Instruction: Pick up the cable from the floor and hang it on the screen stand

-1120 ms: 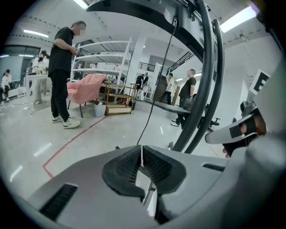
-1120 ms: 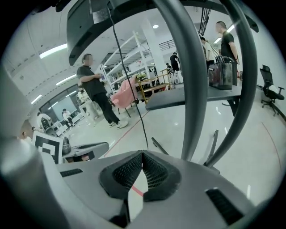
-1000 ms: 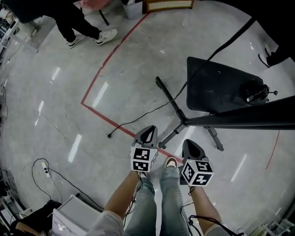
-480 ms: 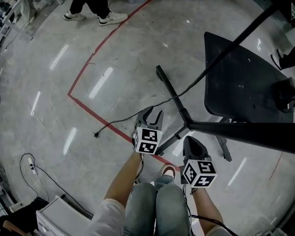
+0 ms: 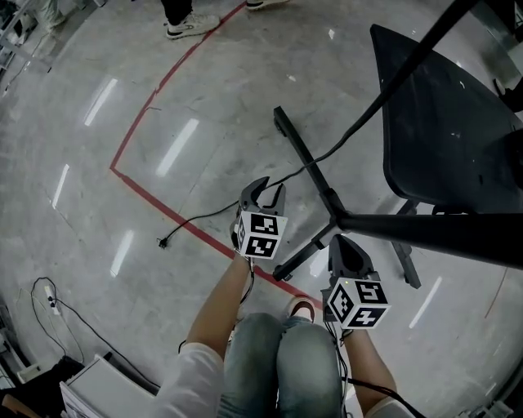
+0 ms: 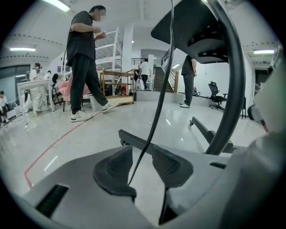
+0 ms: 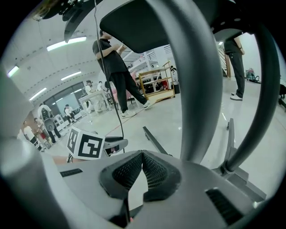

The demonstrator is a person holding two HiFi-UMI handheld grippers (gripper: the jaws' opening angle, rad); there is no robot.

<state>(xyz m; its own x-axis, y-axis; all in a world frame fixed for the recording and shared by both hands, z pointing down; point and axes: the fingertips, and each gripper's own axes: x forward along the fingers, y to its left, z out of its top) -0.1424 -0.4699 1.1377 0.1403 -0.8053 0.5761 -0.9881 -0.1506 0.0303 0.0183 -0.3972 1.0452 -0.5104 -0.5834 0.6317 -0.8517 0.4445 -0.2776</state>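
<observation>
The cable (image 6: 154, 112) runs between the jaws of the left tool (image 6: 142, 150), which have just been opening and now stand wide. The ribbed pads (image 6: 117, 166) sit on either side of the thin black line without pressing it. From that gap it climbs out of the top of the left gripper view. In the head view the cable (image 5: 208, 215) trails away from the left tool (image 5: 268, 187) across the red tape line (image 5: 137, 126), and its plug end lies on the floor (image 5: 106, 188). On the tool's other side it goes toward the screen stand (image 5: 307, 165), crossing one of the stand's black legs.

The right tool (image 7: 142, 155) has its jaws together, pad tips meeting with nothing between them. It hangs just beside the stand's base, near the left one, above the wearer's knees (image 5: 282, 359). Another person's shoes (image 5: 189, 24) stand well apart by the far end of the tape.
</observation>
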